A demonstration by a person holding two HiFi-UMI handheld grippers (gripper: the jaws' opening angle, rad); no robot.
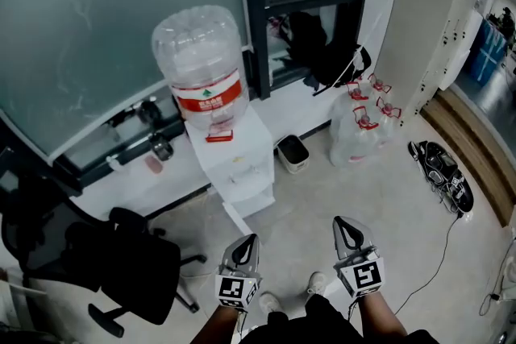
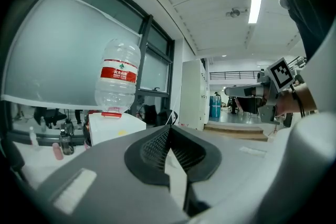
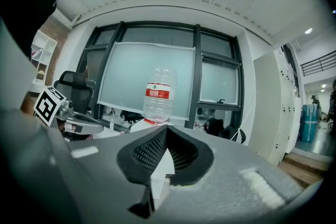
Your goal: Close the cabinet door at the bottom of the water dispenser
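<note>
A white water dispenser (image 1: 235, 159) stands by the window with an empty clear bottle (image 1: 201, 60) with a red label on top. At its base the cabinet door (image 1: 235, 217) juts out toward me, ajar and seen edge-on. My left gripper (image 1: 247, 241) hangs just in front of that door, jaws shut on nothing. My right gripper (image 1: 346, 223) is level with it to the right, also shut and empty. The left gripper view shows the dispenser (image 2: 113, 126) and bottle (image 2: 118, 78) beyond the closed left gripper (image 2: 168, 132). In the right gripper view the bottle (image 3: 158, 94) rises above the closed right gripper (image 3: 165, 132).
A black office chair (image 1: 121, 262) stands left of the dispenser. A small bin (image 1: 293, 153) and several full water jugs (image 1: 363, 125) sit to its right. Shoes and a cable (image 1: 439, 167) lie further right. A black bag (image 1: 322, 48) rests on the sill.
</note>
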